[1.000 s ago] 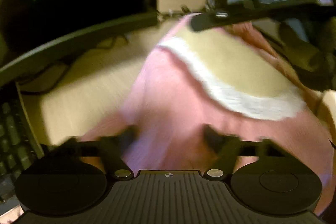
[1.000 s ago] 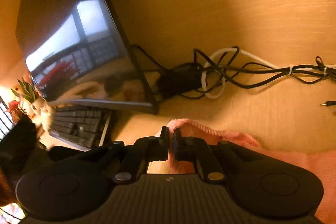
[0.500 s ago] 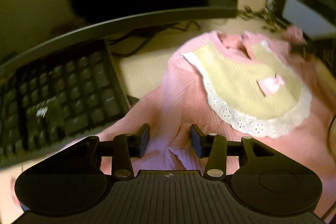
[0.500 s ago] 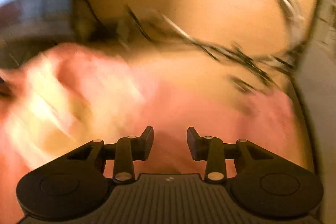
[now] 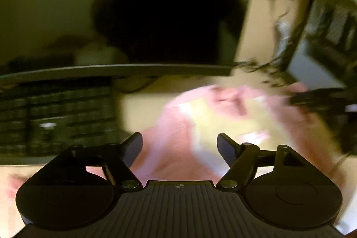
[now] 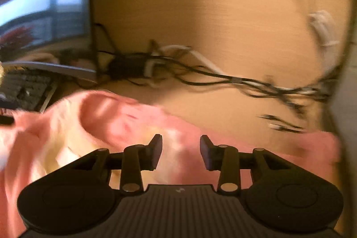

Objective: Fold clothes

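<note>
While jaws have just widened, left gripper (image 5: 179, 144) empty | right gripper (image 6: 180, 150) parted, empty | pink garment (image 6: 125, 124) beneath both

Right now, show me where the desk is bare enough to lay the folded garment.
Bare desk lies behind the cables, right of the monitor. A smaller patch sits between keyboard and pink garment. The cable tangle is crowded.

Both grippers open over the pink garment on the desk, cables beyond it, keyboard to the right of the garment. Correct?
One slip: the keyboard lies left of the pink garment, under the monitor's edge, as the left wrist view shows. The rest holds: left gripper and right gripper both stand open with nothing pinched, over the garment on the desk, with the cables beyond it.
</note>
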`<action>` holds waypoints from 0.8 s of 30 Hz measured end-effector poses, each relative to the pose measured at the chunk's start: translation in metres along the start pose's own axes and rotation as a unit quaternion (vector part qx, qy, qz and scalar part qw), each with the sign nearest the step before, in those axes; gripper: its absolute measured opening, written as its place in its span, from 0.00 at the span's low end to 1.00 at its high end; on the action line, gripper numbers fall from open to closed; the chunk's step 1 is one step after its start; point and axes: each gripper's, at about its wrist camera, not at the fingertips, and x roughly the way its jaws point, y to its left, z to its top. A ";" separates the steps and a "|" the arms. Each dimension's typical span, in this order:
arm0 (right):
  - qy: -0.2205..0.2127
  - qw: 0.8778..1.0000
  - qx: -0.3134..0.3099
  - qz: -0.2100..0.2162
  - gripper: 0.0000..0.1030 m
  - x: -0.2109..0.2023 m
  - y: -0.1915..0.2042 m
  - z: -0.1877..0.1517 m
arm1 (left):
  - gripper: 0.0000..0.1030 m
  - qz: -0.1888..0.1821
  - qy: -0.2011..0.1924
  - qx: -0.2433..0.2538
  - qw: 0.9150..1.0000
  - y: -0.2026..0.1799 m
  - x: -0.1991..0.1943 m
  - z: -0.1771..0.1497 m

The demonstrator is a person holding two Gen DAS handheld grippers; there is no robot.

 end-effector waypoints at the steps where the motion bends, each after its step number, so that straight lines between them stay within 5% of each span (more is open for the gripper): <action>1: 0.005 1.000 0.003 0.004 0.36 0.013 0.005 0.000 | 0.79 -0.014 0.005 -0.006 1.000 -0.006 0.008 0.000; 5: 0.025 0.999 0.000 -0.022 0.35 0.039 0.007 -0.012 | 0.82 -0.047 0.027 -0.009 0.998 -0.027 0.045 -0.008; 10: 0.030 0.998 0.010 -0.061 0.36 0.006 -0.025 -0.034 | 0.83 -0.029 0.056 -0.029 0.998 -0.031 0.068 -0.028; 15: 0.041 0.995 0.019 -0.086 0.35 -0.033 -0.039 -0.051 | 0.92 -0.071 0.079 -0.036 0.994 -0.048 0.055 -0.048; 21: 0.001 0.994 -0.086 -0.069 0.35 -0.036 -0.004 -0.025 | 0.92 -0.079 0.062 -0.031 0.994 -0.057 0.045 -0.048; 24: 0.012 0.983 -0.169 -0.070 0.32 -0.018 0.018 -0.018 | 0.92 -0.091 0.046 -0.040 0.994 -0.055 0.044 -0.038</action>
